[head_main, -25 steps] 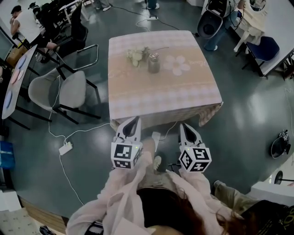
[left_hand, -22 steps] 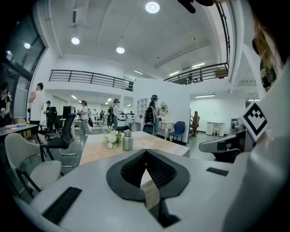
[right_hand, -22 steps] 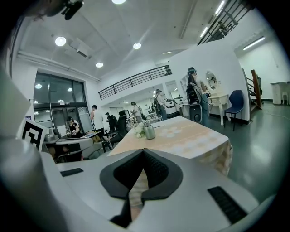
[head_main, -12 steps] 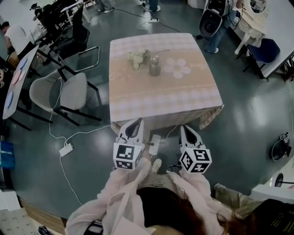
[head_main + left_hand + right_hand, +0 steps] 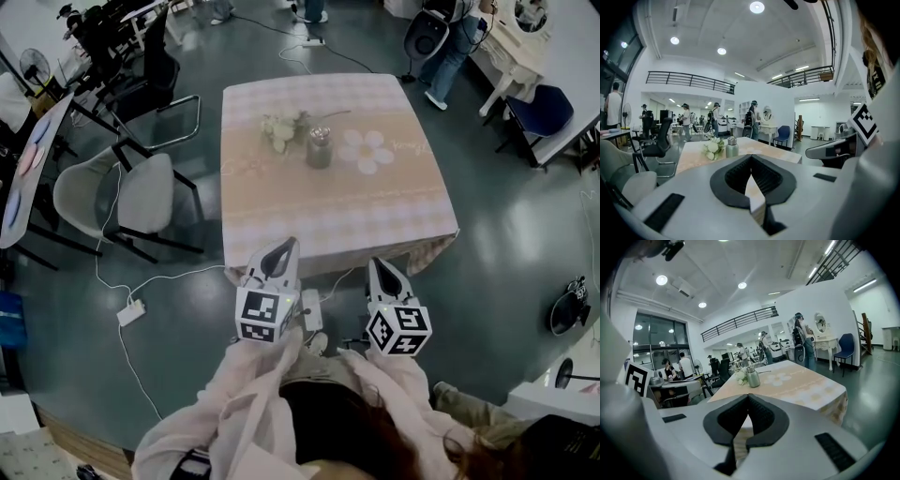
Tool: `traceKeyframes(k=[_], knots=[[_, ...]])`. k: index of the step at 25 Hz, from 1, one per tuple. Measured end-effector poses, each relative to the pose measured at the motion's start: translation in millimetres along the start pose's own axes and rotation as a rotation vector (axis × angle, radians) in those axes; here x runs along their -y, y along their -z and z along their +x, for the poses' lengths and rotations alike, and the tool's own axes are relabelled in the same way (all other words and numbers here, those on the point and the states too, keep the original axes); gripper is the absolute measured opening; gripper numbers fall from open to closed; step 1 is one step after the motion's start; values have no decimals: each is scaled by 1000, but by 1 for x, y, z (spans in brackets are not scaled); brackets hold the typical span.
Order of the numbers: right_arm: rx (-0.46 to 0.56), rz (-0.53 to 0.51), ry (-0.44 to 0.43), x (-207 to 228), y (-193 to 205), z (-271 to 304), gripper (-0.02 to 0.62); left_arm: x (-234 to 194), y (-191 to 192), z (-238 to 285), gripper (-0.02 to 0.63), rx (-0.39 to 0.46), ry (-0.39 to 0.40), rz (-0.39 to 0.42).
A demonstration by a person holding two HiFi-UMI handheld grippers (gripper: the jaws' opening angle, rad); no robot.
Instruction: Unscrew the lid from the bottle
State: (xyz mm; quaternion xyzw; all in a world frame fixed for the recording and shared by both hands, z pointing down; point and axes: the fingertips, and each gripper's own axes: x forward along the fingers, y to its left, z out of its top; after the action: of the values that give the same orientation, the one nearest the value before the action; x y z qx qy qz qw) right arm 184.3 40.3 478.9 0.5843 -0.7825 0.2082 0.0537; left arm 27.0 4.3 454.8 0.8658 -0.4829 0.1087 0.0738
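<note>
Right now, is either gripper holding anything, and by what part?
Nothing. Left gripper and right gripper are both shut and empty; the bottle stands untouched on the table.

Overhead; both gripper views face table (image 5: pixel 309 206).

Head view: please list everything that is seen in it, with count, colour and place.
table: 1, pink and beige checked cloth, upper centre
bottle: 1, grey metal, far half of the table, its lid on
flowers: 1 bunch, white, just left of the bottle
flower print: 1, white, on the cloth right of the bottle
grey chair: 1, left of the table
blue chair: 1, upper right
power strip: 1, white, on the floor at lower left
left gripper: 1, white, shut, empty, near the table's front edge
right gripper: 1, white, shut, empty, beside it
sleeves: 2, pale pink, bottom
</note>
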Motion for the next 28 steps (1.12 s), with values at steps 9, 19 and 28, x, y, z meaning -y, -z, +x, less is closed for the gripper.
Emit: traceKeyframes(k=[9, 19, 28], knots=[[9, 8, 40, 12, -26, 63, 14, -39, -16, 60, 26, 5, 44, -2], [3, 15, 83, 21, -49, 115, 14, -75, -27, 115, 26, -11, 87, -7], [-2, 16, 138, 30, -61, 143, 14, -95, -32, 158, 26, -22, 150, 7]])
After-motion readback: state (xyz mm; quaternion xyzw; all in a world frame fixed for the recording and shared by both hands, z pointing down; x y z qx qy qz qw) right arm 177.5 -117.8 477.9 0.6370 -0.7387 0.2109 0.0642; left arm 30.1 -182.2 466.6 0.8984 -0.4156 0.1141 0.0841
